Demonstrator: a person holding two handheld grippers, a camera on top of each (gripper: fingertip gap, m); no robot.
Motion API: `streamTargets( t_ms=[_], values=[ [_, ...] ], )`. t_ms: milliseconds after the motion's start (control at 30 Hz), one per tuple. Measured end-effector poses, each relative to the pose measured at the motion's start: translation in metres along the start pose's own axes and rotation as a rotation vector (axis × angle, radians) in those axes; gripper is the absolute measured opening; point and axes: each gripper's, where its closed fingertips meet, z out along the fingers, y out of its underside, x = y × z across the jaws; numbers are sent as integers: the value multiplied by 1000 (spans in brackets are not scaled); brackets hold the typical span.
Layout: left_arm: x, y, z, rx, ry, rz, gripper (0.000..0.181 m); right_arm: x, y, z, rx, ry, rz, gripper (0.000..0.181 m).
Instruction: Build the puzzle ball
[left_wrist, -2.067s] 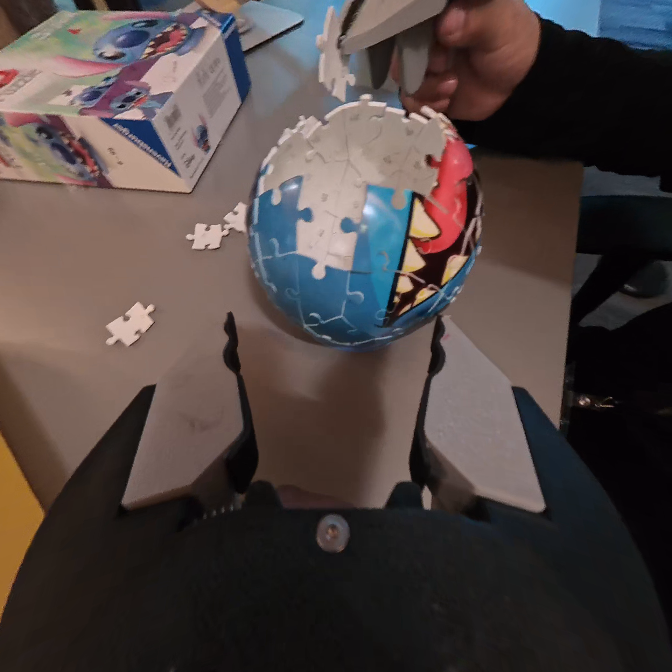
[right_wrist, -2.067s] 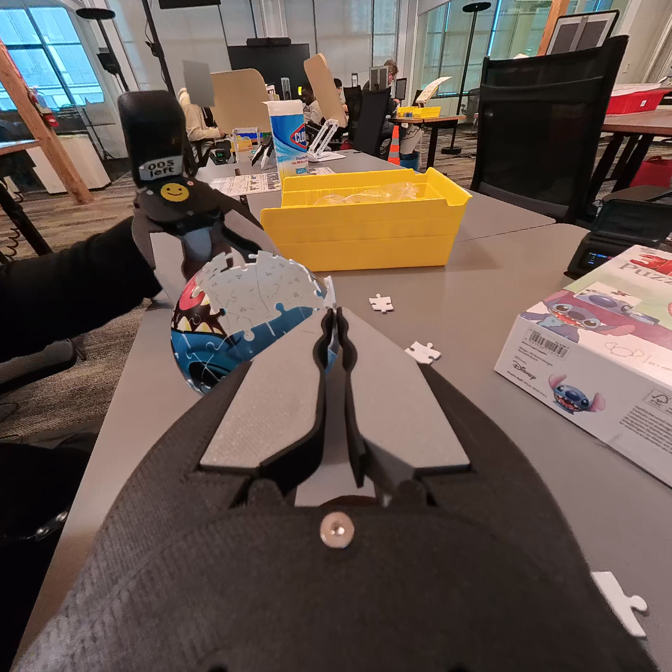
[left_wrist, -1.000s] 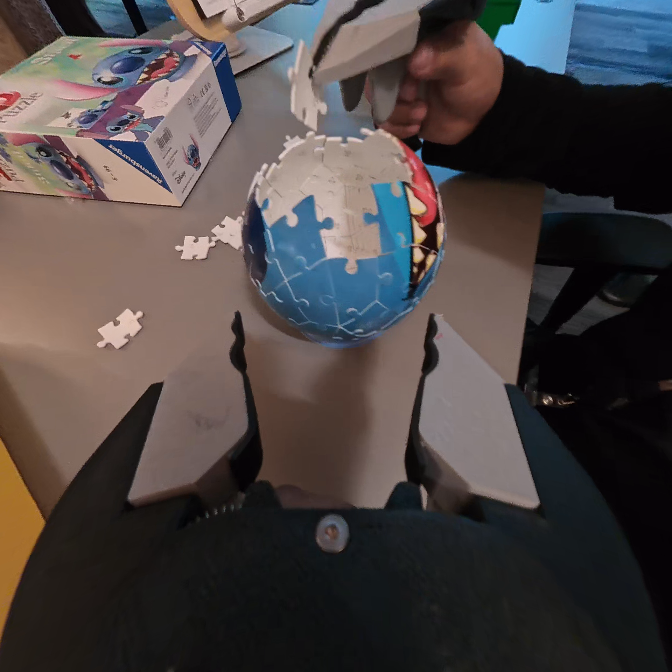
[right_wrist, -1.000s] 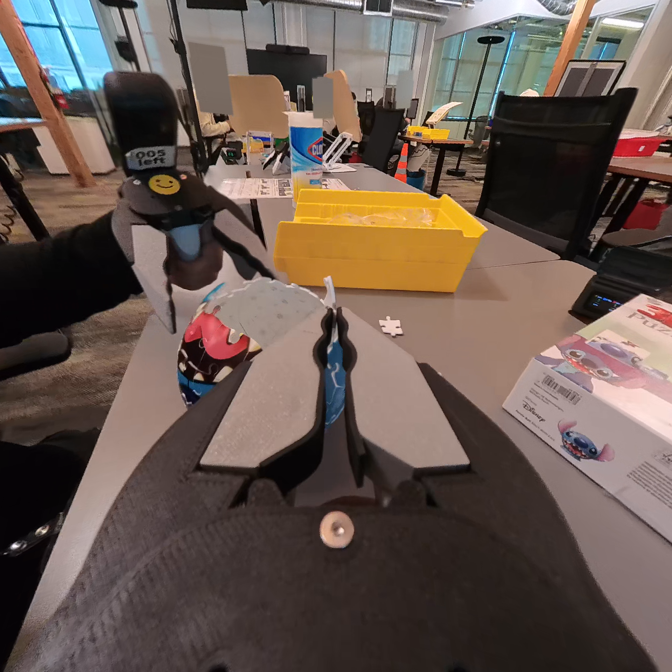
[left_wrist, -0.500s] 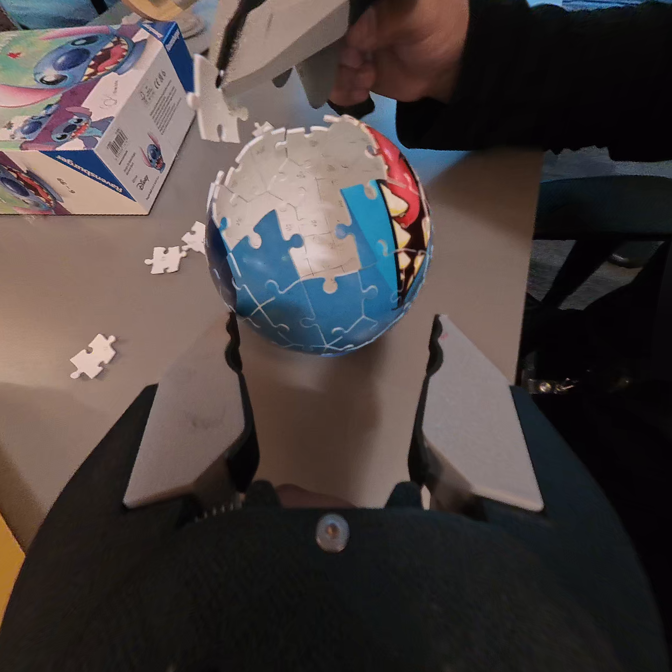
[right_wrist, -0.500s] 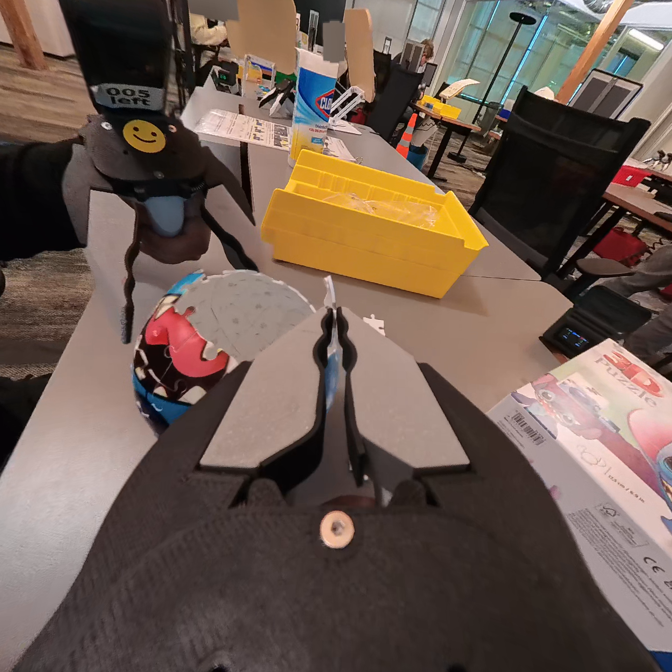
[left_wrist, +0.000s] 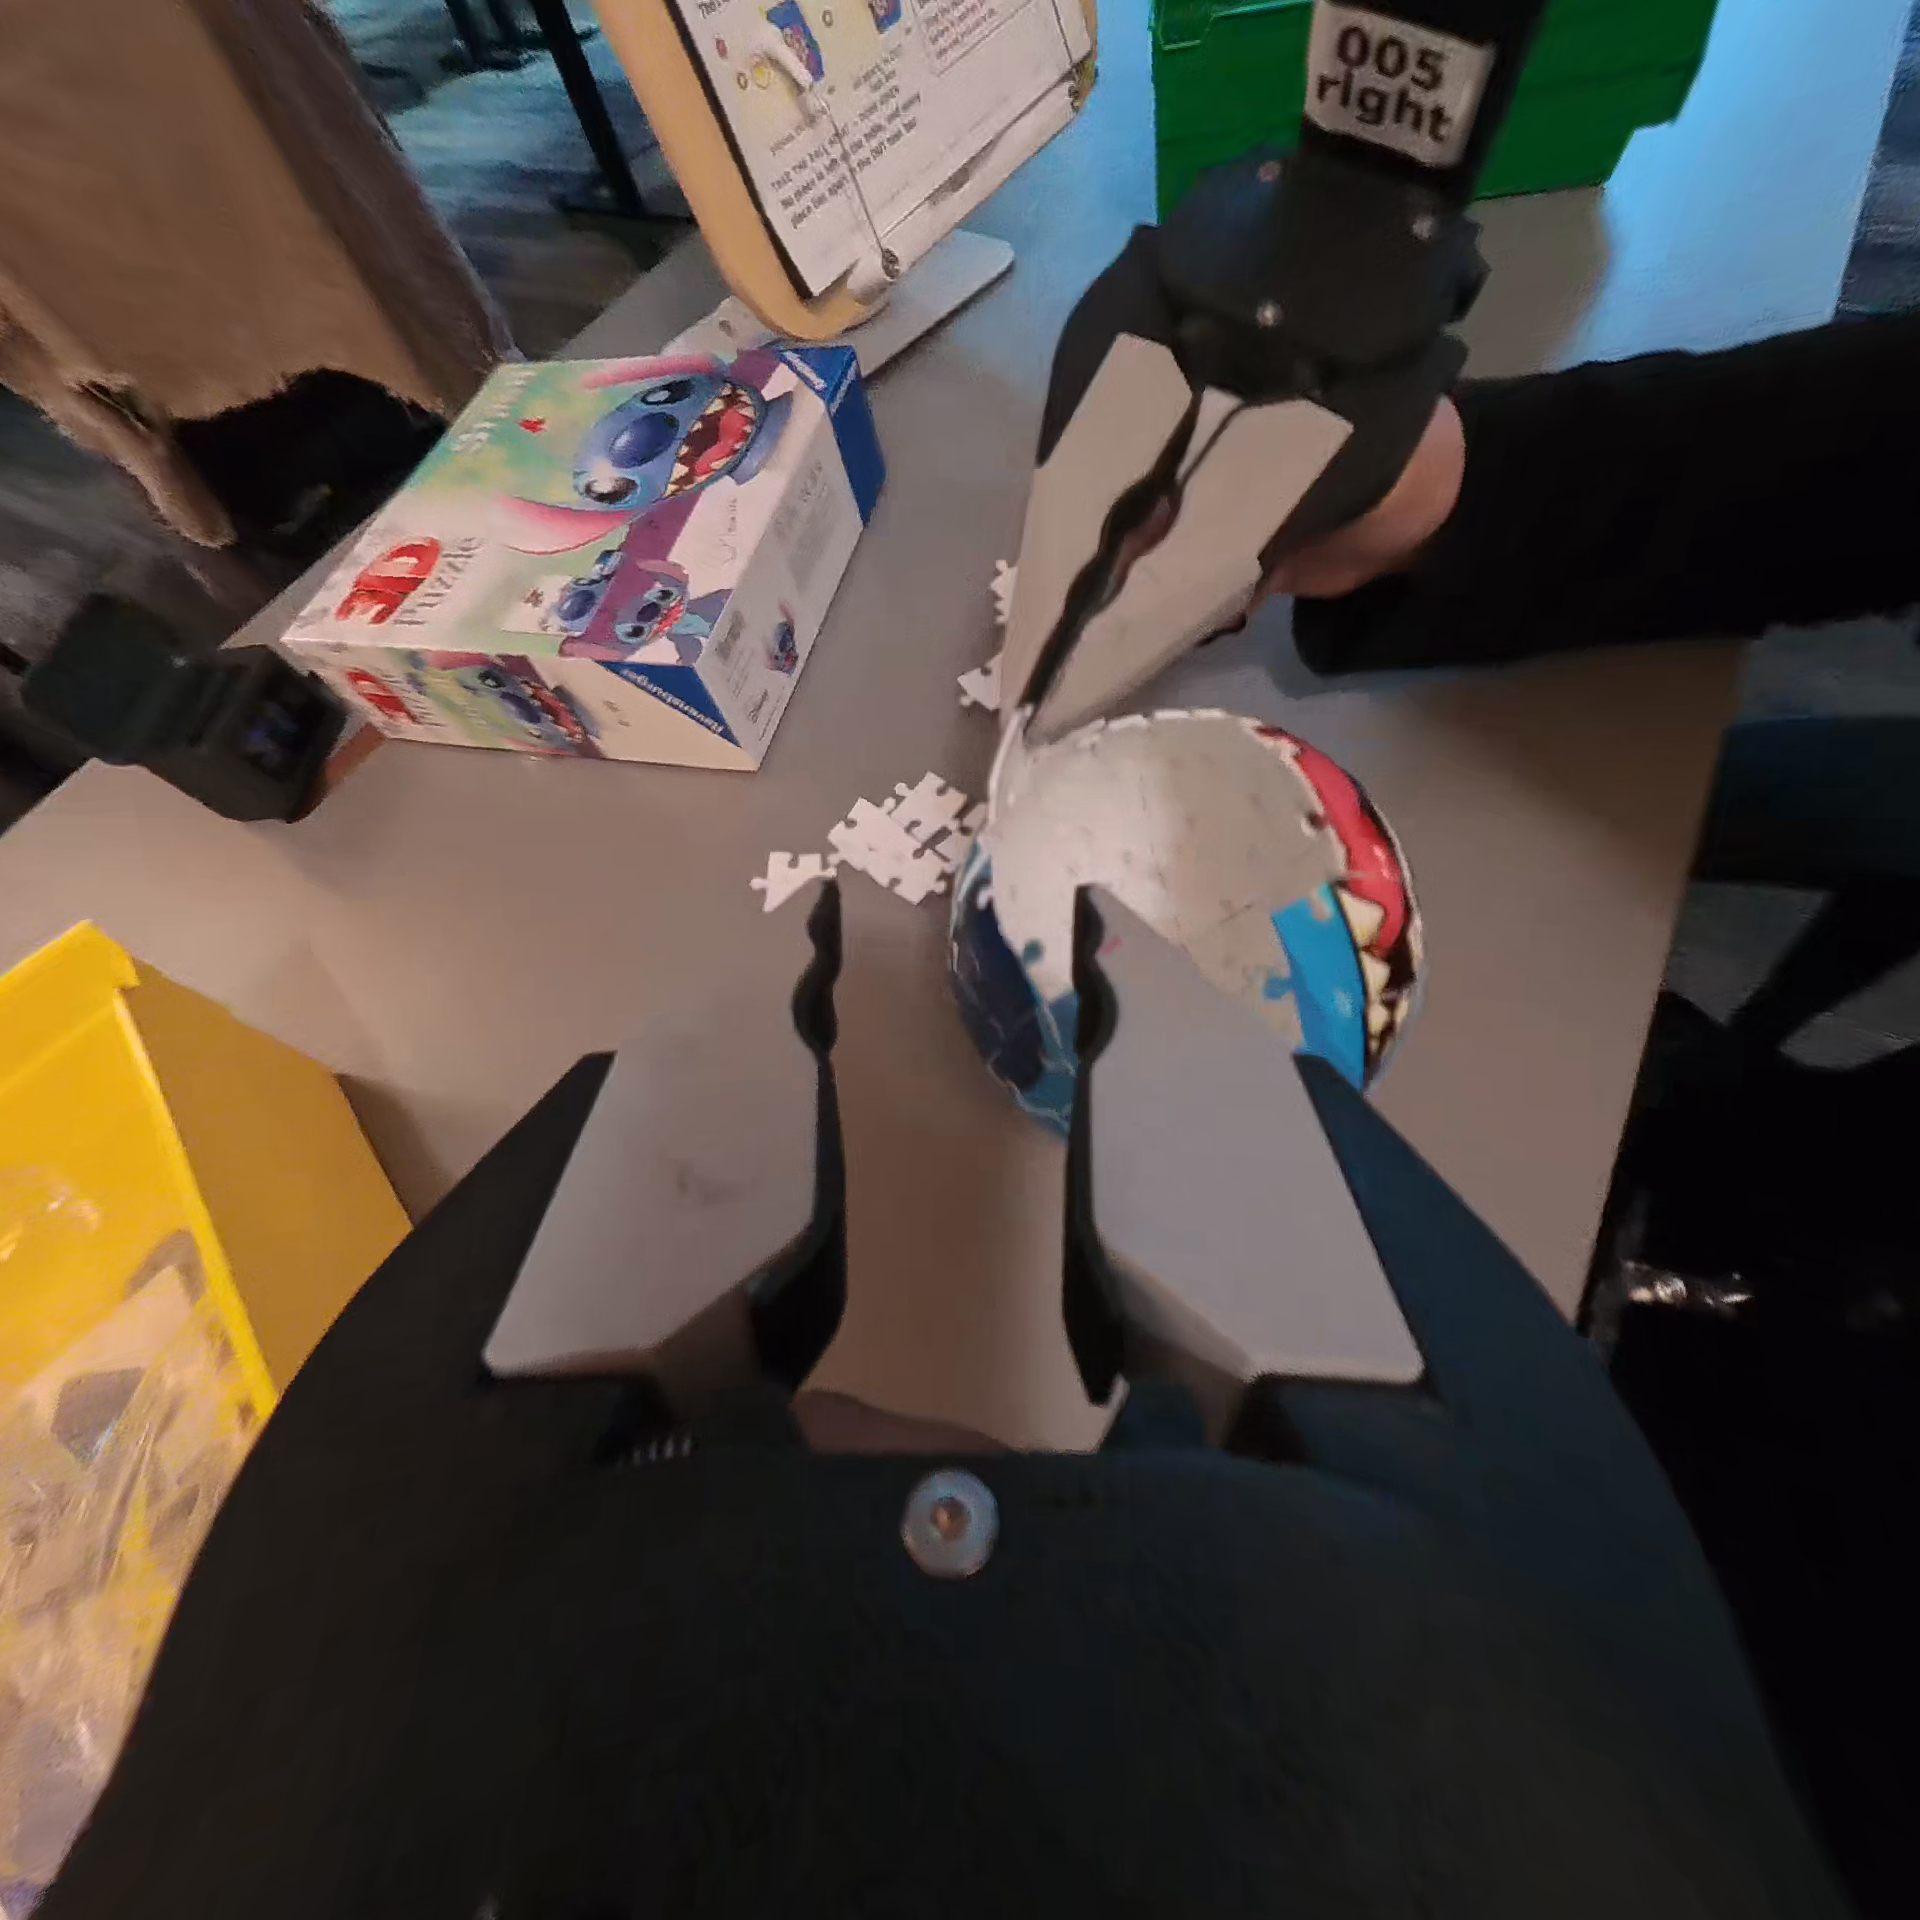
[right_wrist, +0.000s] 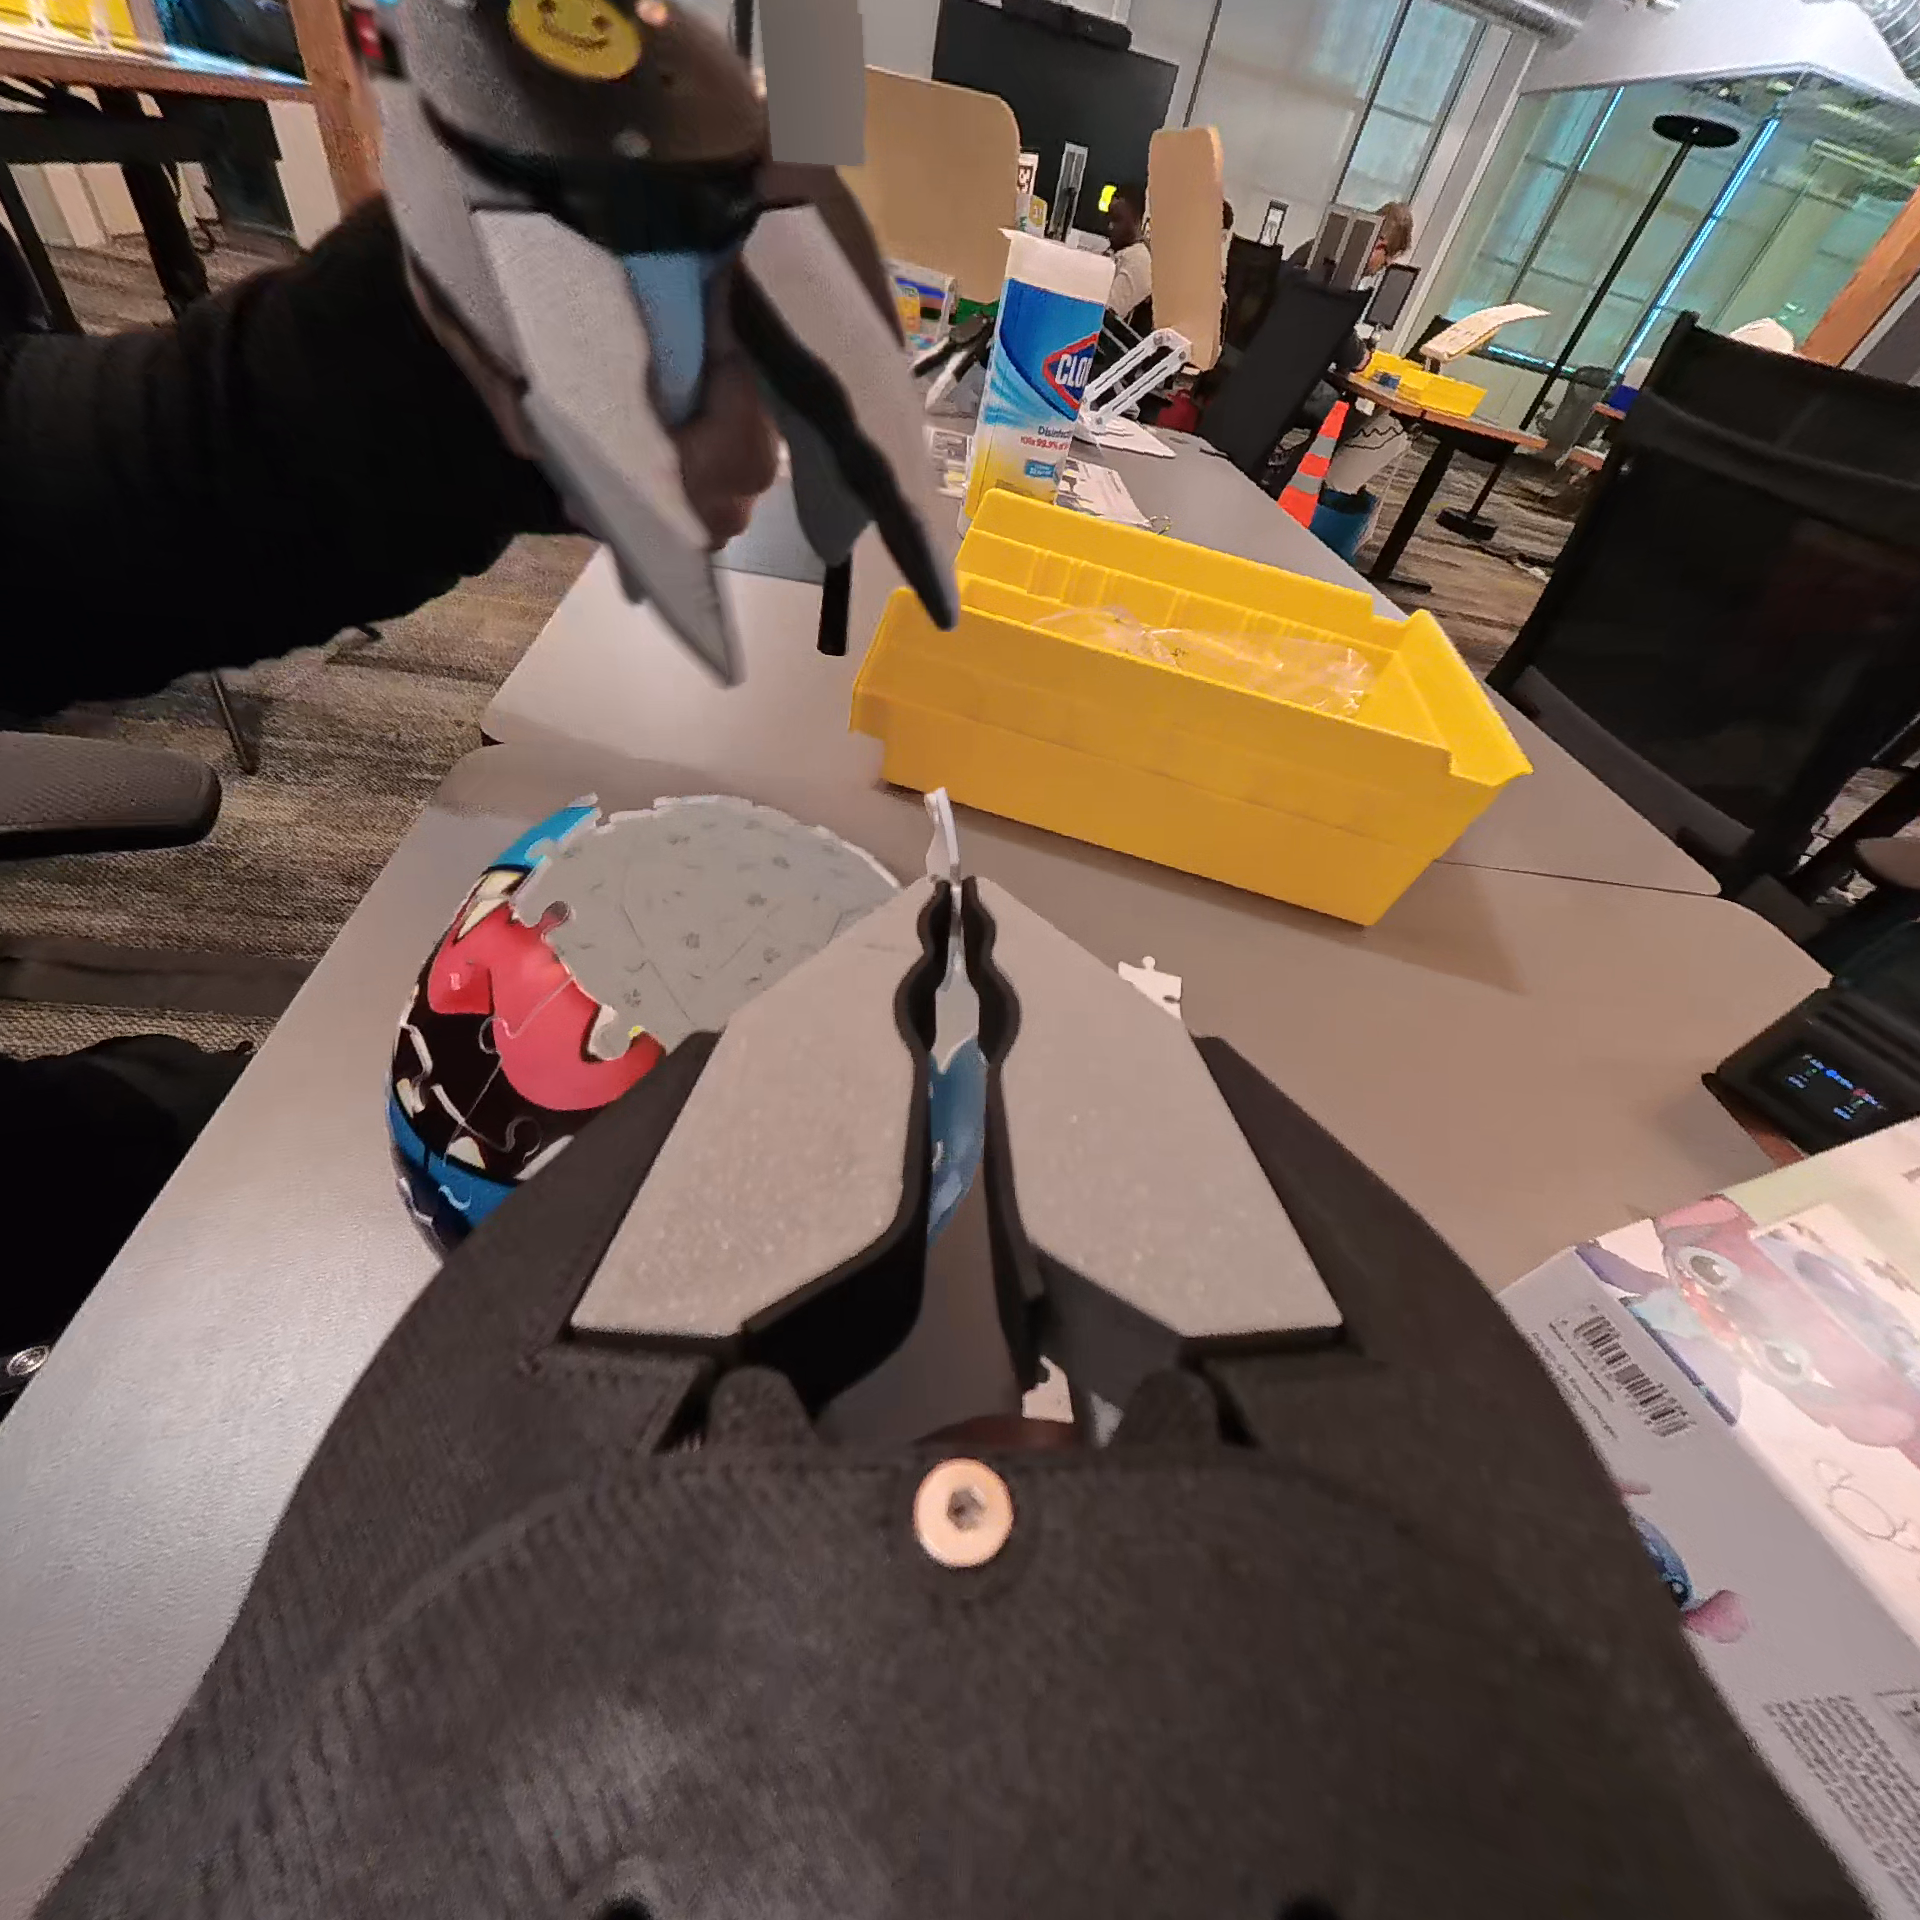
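Right gripper is clamped on a white puzzle piece at frame centre, beside the puzzle ball at centre left on the grey table (white inner surface up). Left gripper hangs open and empty, with loose pieces ahead and the puzzle box at upper left.

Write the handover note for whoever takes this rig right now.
Right tool: shut on a white puzzle piece, tip at the rim of the ball.
Left tool: open, empty, raised above the table beside the ball.
Done: most of the ball is built; its top is open.
Left: fit the held piece, then the loose pieces beside the ball.
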Motion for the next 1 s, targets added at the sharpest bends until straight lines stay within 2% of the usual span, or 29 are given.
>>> streamTargets(
  t_ms=[167, 267, 467, 700, 1000],
  values=[
    [-5, 5, 34, -150, 6, 59, 30, -1, 3, 2, -9, 6, -8, 0],
    [1, 8, 45, -193, 20, 112, 24, -2, 6, 3, -19, 7, -19, 0],
    [8, 1, 49, -186, 26, 150, 12, -4, 10, 4, -45, 12, -60, 0],
    [10, 5, 53, -219, 13, 206, 2, -2, 13, 4, -58, 37, -91, 0],
    [11, 7, 59, -248, -4, 251, 0, -1, 15, 4, -55, 43, -100, 0]
  ],
)
